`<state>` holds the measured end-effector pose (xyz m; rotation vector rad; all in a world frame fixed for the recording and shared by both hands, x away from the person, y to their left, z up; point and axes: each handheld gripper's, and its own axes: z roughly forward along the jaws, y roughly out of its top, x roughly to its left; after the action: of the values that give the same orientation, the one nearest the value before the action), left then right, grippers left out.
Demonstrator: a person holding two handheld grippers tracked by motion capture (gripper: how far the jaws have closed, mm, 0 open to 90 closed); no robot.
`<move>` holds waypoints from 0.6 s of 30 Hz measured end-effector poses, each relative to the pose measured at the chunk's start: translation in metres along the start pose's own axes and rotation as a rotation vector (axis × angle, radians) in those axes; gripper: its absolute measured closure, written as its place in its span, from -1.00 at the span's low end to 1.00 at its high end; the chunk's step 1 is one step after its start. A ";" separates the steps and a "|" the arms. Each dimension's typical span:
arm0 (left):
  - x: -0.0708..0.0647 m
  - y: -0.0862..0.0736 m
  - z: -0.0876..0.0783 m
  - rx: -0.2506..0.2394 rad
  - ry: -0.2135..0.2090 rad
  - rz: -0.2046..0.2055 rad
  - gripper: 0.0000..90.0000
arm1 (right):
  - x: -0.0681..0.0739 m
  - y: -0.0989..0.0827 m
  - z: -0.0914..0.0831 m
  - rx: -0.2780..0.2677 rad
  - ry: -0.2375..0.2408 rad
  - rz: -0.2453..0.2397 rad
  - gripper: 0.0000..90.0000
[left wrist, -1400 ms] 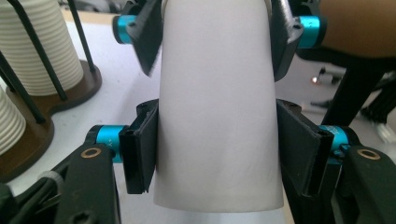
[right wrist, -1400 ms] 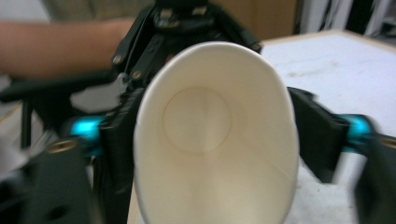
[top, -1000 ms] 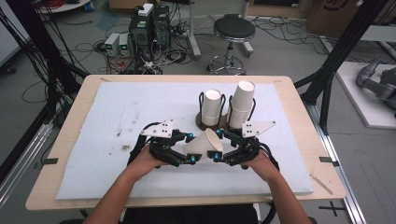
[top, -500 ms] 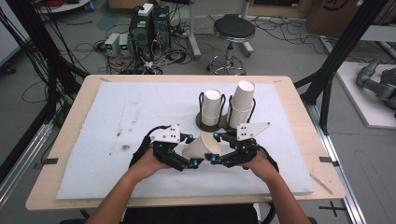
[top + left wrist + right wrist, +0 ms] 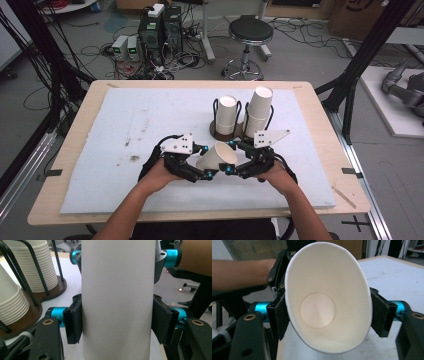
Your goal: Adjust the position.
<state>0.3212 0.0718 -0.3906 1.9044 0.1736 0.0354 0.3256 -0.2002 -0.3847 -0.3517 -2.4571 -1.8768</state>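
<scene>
High view, left gripper (image 5: 209,175) and right gripper (image 5: 226,170) fingers both clamped on paper cup (image 5: 218,156).

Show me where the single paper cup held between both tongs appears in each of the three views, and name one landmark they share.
High view: the paper cup lies tilted low at centre, between the left tongs and the right tongs.
Left gripper view: its white side wall fills the middle, top to bottom.
Right gripper view: its open mouth and round bottom face the camera, centre.
Shared landmark: the white table cover, seen in every view.
</scene>
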 end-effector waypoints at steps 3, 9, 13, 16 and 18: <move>0.002 -0.001 -0.003 -0.057 0.008 -0.023 -0.21 | 0.000 0.001 -0.001 -0.033 -0.008 0.026 -0.44; 0.002 -0.005 -0.005 -0.093 0.001 -0.037 -0.21 | -0.002 0.001 -0.004 -0.073 0.003 0.041 -0.35; 0.001 -0.005 -0.004 -0.081 0.003 -0.033 -0.20 | -0.002 0.002 -0.006 -0.065 0.004 0.013 -0.23; 0.000 -0.005 -0.002 -0.057 0.014 -0.039 -0.23 | -0.001 0.002 -0.006 -0.048 -0.001 -0.010 -0.19; 0.000 -0.004 0.000 -0.022 0.035 -0.027 -0.28 | 0.001 0.003 -0.004 -0.031 -0.010 -0.034 -0.17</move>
<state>0.3205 0.0731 -0.3941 1.8805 0.2217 0.0528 0.3252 -0.2037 -0.3808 -0.3235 -2.4589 -1.9326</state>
